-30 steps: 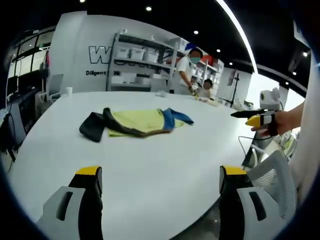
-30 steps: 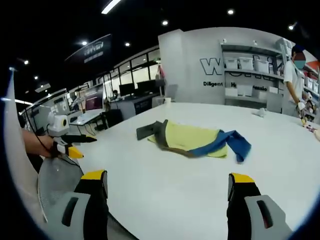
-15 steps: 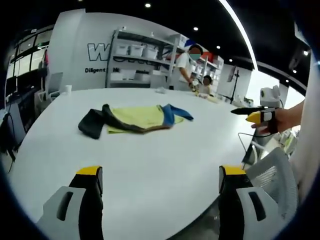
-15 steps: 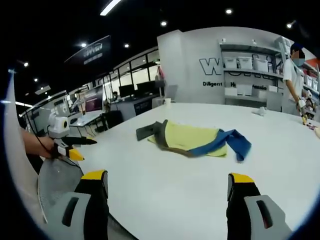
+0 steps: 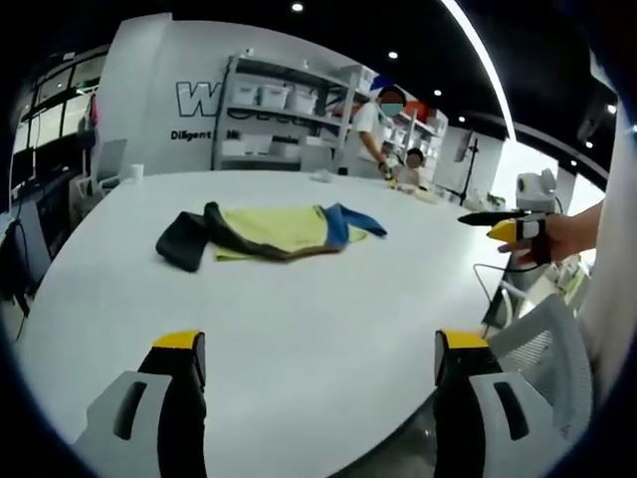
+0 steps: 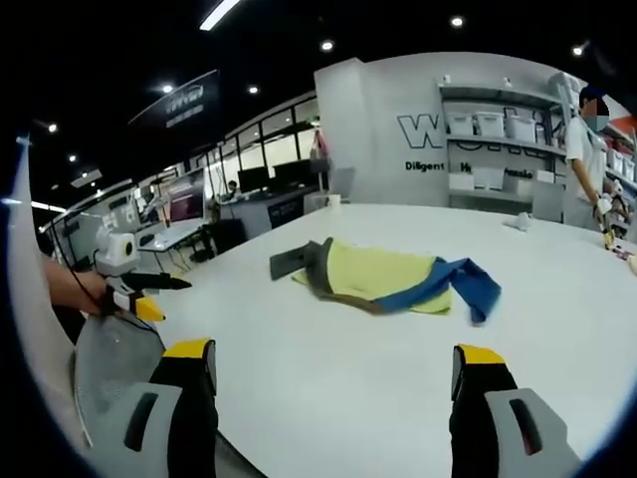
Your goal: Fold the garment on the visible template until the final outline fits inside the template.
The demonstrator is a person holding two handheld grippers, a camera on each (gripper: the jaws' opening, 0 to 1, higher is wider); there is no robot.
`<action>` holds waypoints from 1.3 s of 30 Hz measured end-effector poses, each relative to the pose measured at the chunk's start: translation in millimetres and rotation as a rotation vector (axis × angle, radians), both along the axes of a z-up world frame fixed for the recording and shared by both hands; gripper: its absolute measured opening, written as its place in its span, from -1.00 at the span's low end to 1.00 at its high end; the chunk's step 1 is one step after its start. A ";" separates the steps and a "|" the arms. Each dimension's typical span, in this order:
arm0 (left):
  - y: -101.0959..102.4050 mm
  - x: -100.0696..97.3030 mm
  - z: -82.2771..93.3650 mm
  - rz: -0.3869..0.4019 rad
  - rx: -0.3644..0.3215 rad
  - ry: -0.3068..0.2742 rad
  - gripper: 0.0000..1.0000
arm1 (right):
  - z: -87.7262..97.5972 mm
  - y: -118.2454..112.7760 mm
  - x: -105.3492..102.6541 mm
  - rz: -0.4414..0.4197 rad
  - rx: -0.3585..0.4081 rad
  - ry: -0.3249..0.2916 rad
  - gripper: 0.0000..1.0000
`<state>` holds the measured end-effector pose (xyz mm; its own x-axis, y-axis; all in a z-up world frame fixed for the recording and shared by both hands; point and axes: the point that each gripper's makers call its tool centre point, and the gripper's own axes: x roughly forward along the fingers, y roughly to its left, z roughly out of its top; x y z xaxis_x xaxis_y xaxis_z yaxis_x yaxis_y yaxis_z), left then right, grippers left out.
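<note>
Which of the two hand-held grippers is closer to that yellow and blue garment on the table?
Neither clearly. The left hand-held gripper and right hand-held gripper both hang open at the table's near edge, well short of the garment, about equally far.

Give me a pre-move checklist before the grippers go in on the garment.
1. Left gripper open: ok, jaws wide apart, nothing between them.
2. Right gripper open: ok, same.
3. Garment in sight: ok, it lies loosely bunched on the white table, yellow body, dark sleeve at one end, blue sleeve at the other.
4. Both grippers clear of the garment: ok, bare table lies between.
5. Template outline on the table: cannot tell, no marking shows.
6. Bystanders away from the garment: ok, people stand at the far edge.
</note>
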<state>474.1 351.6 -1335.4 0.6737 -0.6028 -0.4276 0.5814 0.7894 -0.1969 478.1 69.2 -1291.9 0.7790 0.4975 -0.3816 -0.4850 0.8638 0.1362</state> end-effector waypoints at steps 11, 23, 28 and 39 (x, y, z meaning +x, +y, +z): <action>-0.4 -0.3 -2.8 -0.003 0.011 0.011 0.87 | -3.2 -1.5 3.3 0.002 0.005 0.004 0.93; -3.8 -2.6 -3.3 -0.019 0.018 0.017 0.83 | -3.0 -4.7 7.0 0.007 0.000 0.002 0.91; -4.0 -3.0 -3.6 -0.023 0.022 0.017 0.81 | -3.0 -5.5 7.1 0.009 0.000 0.002 0.90; -8.2 -4.6 -4.4 -0.043 0.040 0.016 0.75 | -2.6 -8.5 6.9 0.009 0.000 -0.004 0.85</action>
